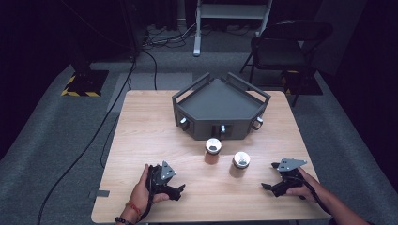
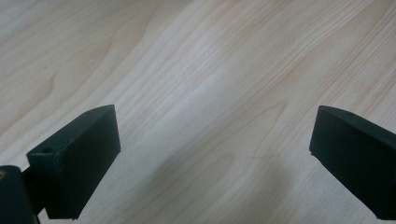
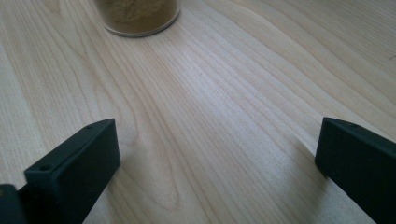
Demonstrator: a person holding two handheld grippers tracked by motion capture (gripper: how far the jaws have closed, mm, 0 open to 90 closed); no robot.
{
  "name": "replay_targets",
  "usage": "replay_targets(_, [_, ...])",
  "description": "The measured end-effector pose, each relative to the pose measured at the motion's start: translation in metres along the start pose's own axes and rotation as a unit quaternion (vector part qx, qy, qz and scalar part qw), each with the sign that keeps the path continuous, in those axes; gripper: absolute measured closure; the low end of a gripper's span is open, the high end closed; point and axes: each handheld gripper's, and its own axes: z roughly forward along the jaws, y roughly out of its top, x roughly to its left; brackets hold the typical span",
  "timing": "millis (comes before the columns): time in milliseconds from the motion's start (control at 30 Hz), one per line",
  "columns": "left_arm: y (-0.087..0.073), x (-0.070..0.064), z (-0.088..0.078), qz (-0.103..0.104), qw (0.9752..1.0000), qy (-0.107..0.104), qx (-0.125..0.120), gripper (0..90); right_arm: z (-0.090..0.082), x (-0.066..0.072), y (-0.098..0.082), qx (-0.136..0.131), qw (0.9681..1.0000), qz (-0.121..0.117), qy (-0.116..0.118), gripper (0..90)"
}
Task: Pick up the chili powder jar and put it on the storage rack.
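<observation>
High view: both grippers rest low on the table, two spice jars waiting ahead.

Left gripper (image 1: pixel 180 190) and right gripper (image 1: pixel 265 186) both gape wide, holding nothing. Nearer jar (image 1: pixel 241 160) stands just ahead of the right gripper, the other jar (image 1: pixel 212 146) close before the grey rack (image 1: pixel 220 105) — best to come in level, straddle the glass below the lid, then close gently.
</observation>
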Motion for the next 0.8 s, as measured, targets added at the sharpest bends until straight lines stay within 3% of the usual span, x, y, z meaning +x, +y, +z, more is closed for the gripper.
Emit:
replay_targets(400, [0.025, -0.009, -0.007, 0.028, 0.9996, -0.001, -0.009, 1.8, 0.000, 0.000, 0.000, 0.000, 1.0000, 0.000, 0.000, 0.0])
replay_targets(800, [0.041, -0.013, -0.003, 0.027, 0.9988, 0.001, -0.041, 1.3, 0.000, 0.000, 0.000, 0.000, 1.0000, 0.000, 0.000, 0.0])
